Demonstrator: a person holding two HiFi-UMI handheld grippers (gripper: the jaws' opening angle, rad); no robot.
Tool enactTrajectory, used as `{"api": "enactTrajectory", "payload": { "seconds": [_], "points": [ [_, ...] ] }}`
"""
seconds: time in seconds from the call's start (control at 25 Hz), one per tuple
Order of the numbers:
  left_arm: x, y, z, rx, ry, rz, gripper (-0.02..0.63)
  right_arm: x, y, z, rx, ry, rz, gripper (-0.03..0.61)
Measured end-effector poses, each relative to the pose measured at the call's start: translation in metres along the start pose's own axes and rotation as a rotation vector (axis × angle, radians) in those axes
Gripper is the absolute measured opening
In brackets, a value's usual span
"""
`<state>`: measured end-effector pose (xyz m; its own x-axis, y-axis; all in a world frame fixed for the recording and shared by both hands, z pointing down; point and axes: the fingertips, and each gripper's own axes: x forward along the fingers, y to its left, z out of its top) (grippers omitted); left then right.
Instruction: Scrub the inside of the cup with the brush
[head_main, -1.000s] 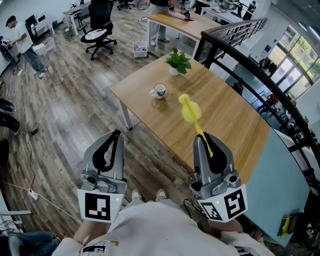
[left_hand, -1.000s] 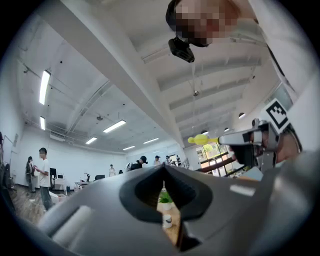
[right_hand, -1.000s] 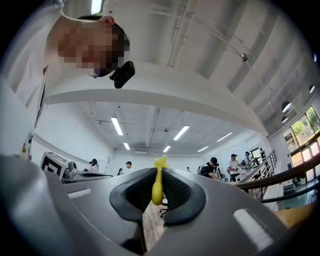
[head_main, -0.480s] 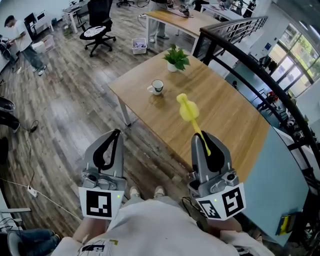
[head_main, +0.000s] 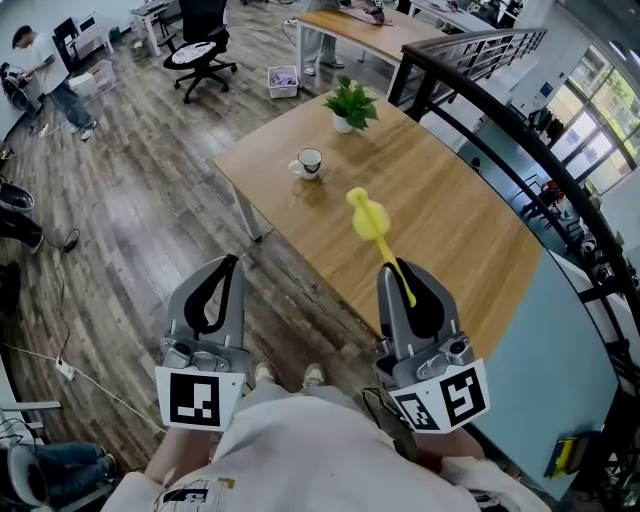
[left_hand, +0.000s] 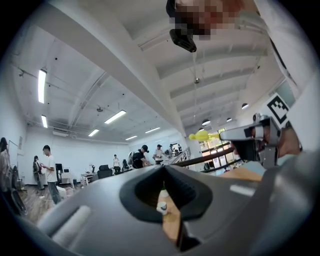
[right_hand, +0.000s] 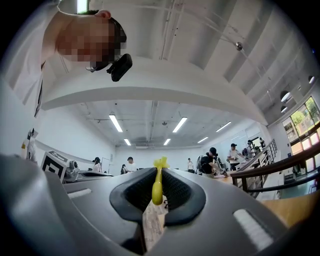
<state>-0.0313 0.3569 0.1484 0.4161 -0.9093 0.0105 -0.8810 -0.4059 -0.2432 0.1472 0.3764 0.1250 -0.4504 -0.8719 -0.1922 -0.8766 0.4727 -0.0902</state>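
Head view | left gripper (head_main: 233, 264) clenched | right gripper (head_main: 396, 270) grasping brush (head_main: 368, 216) | cup (head_main: 309, 162) near table (head_main: 455, 225) edge

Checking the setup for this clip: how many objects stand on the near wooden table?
2. A white cup near the table's left edge, and a potted plant at its far corner. The yellow brush is held in the right gripper, not on the table.
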Motion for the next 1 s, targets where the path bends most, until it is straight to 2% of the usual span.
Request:
{"api": "enactTrajectory", "payload": {
  "seconds": [0.2, 0.52, 1.0],
  "points": [
    [0.006, -0.010, 0.006, 0.007, -0.016, 0.040, 0.003, -0.007, -0.018, -0.007, 0.016, 0.011, 0.029, 0.034],
    [0.001, -0.023, 0.002, -0.004, 0.011, 0.051, 0.003, -0.010, -0.023, -0.011, 0.026, 0.029, 0.066, 0.034],
    [0.026, -0.005, -0.018, -0.029, 0.001, 0.040, 0.003, 0.020, -0.024, -0.024, -0.010, 0.043, 0.066, 0.035]
  ]
}}
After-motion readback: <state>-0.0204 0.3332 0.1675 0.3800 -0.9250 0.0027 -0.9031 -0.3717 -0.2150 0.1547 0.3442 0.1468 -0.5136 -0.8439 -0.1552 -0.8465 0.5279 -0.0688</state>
